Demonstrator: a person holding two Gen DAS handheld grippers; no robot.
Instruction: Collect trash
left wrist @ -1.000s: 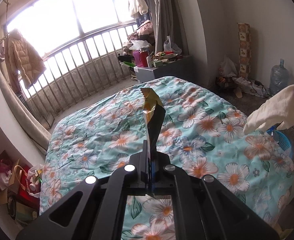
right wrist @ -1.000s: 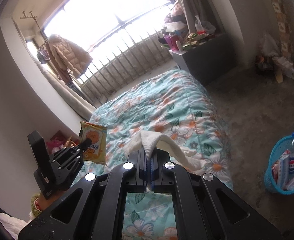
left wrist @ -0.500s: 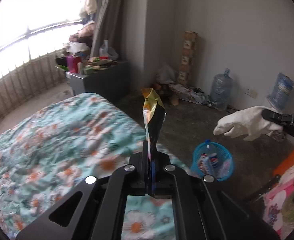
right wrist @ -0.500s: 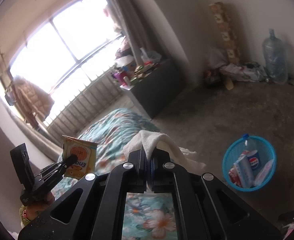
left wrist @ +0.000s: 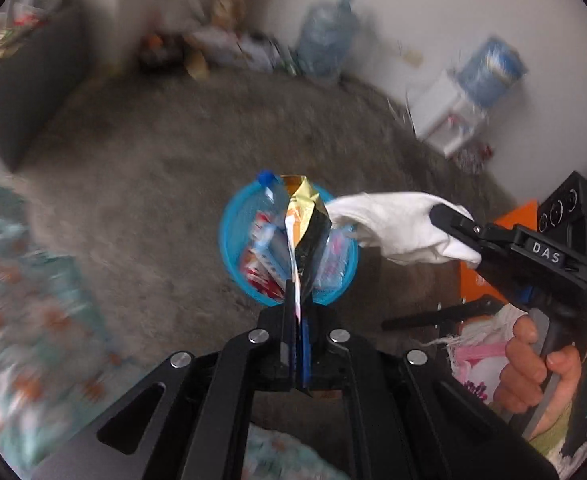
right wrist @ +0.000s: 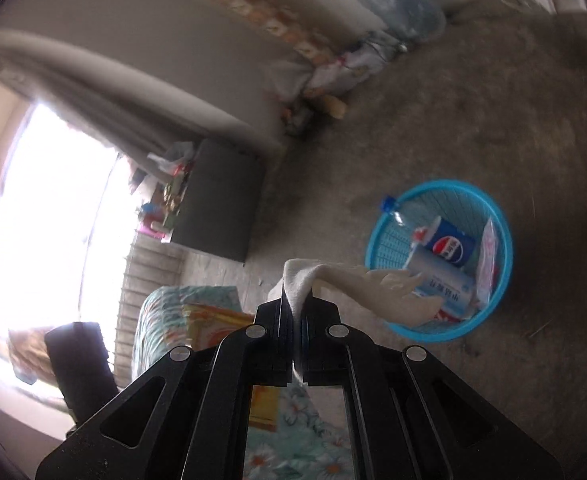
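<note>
The snack wrapper (left wrist: 307,236) stands upright, gold and black, pinched at its lower end in the left gripper (left wrist: 299,312), whose jaws are clamped tight on it; it hangs directly above the blue mesh basket (left wrist: 229,256) on the grey floor (left wrist: 141,184); beside it the white cloth (left wrist: 397,226) is nipped between the right gripper's (left wrist: 459,226) jaws, its loose end reaching over the basket's right rim; a bare hand (left wrist: 533,364) grips that tool's handle. From the right wrist view the right gripper (right wrist: 295,320) is closed on the white cloth (right wrist: 357,284), which drapes out to the right and trails over the near-left rim of the blue mesh basket (right wrist: 445,190); inside lie a Pepsi bottle (right wrist: 441,240) with a blue cap, a pale packet (right wrist: 449,284) and a pink-white sachet (right wrist: 487,256) against the right wall; the flowered bedspread (right wrist: 161,320) shows at lower left, a dark cabinet (right wrist: 221,208) by the bright window (right wrist: 49,208); water jugs (left wrist: 325,40) stand blurred along the far wall.
</note>
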